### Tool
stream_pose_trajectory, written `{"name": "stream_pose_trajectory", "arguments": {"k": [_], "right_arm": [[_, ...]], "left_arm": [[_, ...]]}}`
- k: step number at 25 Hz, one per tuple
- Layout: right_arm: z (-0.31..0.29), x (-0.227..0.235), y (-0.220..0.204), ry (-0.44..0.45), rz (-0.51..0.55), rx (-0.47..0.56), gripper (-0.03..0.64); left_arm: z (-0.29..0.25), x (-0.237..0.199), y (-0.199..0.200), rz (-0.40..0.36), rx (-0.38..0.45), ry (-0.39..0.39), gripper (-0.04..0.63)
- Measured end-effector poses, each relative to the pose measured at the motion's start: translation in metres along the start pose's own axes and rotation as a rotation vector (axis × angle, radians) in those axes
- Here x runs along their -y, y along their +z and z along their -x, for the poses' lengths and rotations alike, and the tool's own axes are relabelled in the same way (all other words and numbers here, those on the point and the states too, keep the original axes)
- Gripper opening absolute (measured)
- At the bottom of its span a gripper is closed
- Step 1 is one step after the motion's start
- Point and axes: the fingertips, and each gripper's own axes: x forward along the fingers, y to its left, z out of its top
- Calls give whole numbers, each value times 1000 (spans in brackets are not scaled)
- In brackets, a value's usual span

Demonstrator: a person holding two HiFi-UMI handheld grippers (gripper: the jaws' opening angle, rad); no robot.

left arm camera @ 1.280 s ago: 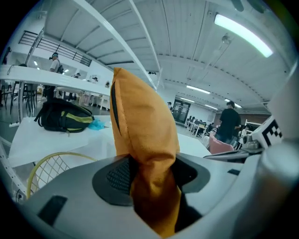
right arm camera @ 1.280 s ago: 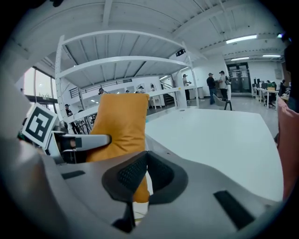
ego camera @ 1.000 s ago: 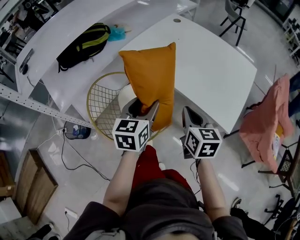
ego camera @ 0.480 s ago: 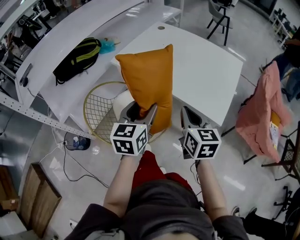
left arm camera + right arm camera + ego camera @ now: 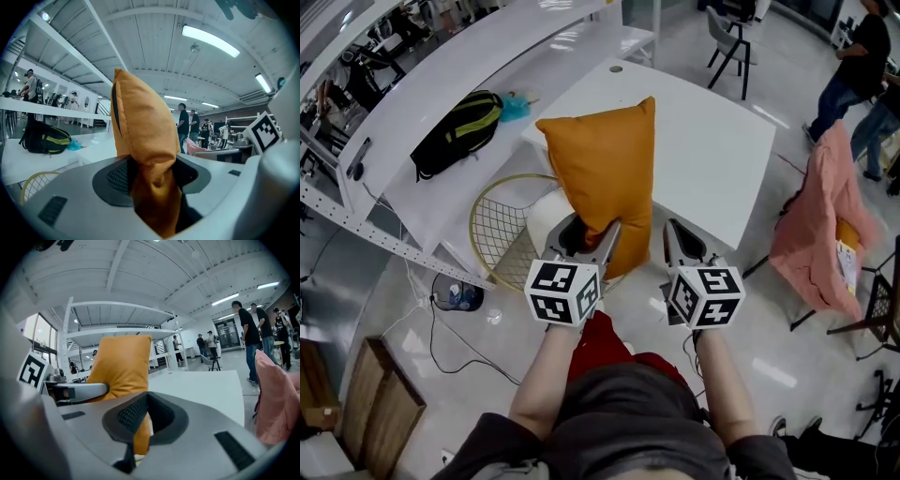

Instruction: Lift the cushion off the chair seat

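An orange cushion [image 5: 605, 159] hangs upright in the air, clear of the gold wire chair [image 5: 499, 217] and its white seat below. My left gripper [image 5: 591, 228] is shut on the cushion's lower corner. In the left gripper view the orange cloth [image 5: 140, 131] is bunched between the pads, and the chair's wire rim [image 5: 35, 180] shows low at the left. My right gripper [image 5: 673, 230] is to the right of the cushion, shut with nothing in it. The right gripper view has the cushion [image 5: 119, 366] to the left of and behind its closed jaws [image 5: 143, 420].
A white table [image 5: 712, 159] lies beyond the chair. A black and yellow backpack [image 5: 455, 117] rests on a long white counter at the left. A pink cloth [image 5: 825, 234] drapes over a chair at the right. People [image 5: 858, 66] stand at the far right. A wooden box [image 5: 370, 412] sits on the floor.
The cushion has risen a little with my left gripper and hangs farther from the chair seat. My right gripper has come up alongside it, still shut.
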Motion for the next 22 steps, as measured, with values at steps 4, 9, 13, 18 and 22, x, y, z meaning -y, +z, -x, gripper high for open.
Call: {"name": "stream_pose_trajectory", "arguments": {"k": [4,9,13,18,22], "right_arm": [[13,-1,8,4,12,38,18],[26,-2,14,1,41,67,18],[31,-3,20,8,50,84,18],[33,-12,20,24,69,95,18],[34,-23,22,40,78,104,18]], "left_arm": [[9,13,5,-34,17,-3,250],[16,26,10,-48,34,-9,252],[20,32,14,-57,38,-6,252],[29,31,17,-71,50,1,252],[37,28,22,-75,68,12,252]]}}
